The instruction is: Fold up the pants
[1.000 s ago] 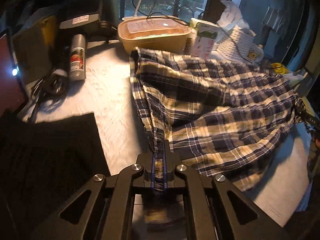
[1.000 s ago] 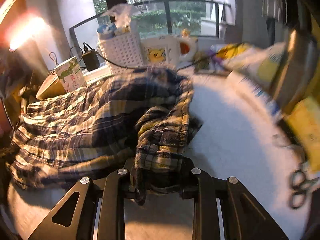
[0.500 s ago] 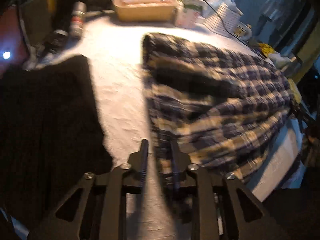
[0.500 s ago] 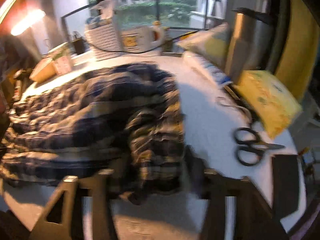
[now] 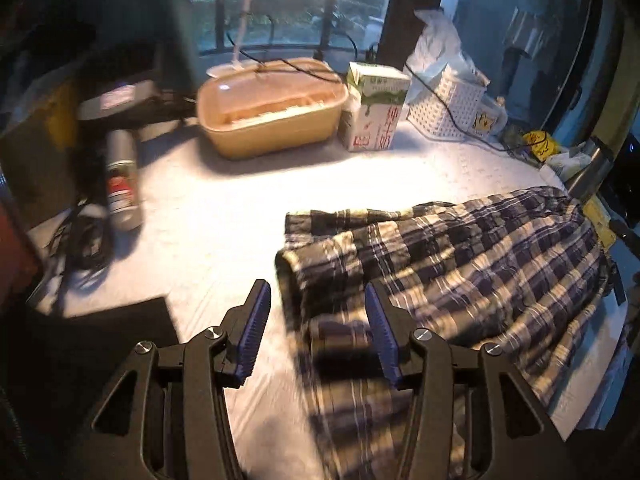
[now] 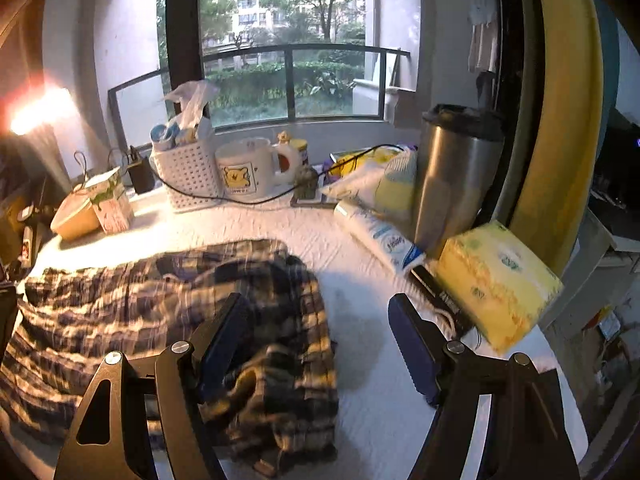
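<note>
The plaid pants (image 5: 460, 272) lie folded in a loose heap on the white tabletop (image 5: 224, 216). My left gripper (image 5: 318, 316) is open and empty, with the left folded end of the pants between and just beyond its blue pads (image 5: 254, 320). In the right wrist view the pants (image 6: 160, 300) spread to the left, with a bunched end at bottom centre. My right gripper (image 6: 316, 332) is open and empty just above that bunched end; its left finger (image 6: 224, 336) is over the cloth.
At the back stand a tan lidded box (image 5: 272, 108), a milk carton (image 5: 376, 112), a white basket (image 6: 188, 176) and a mug (image 6: 248, 170). A spray can (image 5: 122, 180) and cables lie left. A steel tumbler (image 6: 452, 176), tissue packs (image 6: 496, 284) and a black cloth (image 5: 80, 352) border the pants.
Both grippers were shut on the pants' ends a second ago. They have let go and opened, and the pants now lie folded closer to the front of the table.
</note>
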`<move>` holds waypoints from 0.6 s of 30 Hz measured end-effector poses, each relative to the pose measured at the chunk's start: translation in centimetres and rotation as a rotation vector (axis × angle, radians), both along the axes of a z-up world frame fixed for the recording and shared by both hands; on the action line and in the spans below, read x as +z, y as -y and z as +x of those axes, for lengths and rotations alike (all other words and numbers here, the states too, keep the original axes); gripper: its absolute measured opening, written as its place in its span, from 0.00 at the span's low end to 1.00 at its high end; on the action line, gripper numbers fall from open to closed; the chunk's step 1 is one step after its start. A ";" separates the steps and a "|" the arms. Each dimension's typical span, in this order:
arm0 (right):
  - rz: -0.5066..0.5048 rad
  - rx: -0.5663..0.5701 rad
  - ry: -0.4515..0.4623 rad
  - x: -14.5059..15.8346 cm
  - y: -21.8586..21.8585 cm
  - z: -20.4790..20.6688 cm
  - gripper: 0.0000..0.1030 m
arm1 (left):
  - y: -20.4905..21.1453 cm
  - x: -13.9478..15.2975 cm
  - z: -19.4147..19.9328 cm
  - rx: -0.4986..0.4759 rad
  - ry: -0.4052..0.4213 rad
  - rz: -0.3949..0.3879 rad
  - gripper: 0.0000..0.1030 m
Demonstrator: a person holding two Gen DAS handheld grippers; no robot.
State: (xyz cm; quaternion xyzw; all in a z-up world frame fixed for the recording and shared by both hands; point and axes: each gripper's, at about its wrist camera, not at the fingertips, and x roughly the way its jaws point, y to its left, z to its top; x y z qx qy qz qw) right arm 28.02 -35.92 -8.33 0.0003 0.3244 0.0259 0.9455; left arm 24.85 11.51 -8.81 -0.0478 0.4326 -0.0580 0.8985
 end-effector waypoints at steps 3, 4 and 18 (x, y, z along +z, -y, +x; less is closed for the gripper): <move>-0.009 0.009 -0.018 -0.5 -0.1 0.8 0.73 | 0.2 -1.4 1.8 -0.033 -0.045 0.012 0.48; -0.008 0.010 -0.025 -0.8 -0.2 1.0 0.73 | 0.4 -1.9 2.1 -0.036 -0.058 0.016 0.48; -0.002 0.021 -0.075 -2.7 -1.1 4.8 0.72 | 1.2 1.1 6.3 -0.103 0.098 0.074 0.02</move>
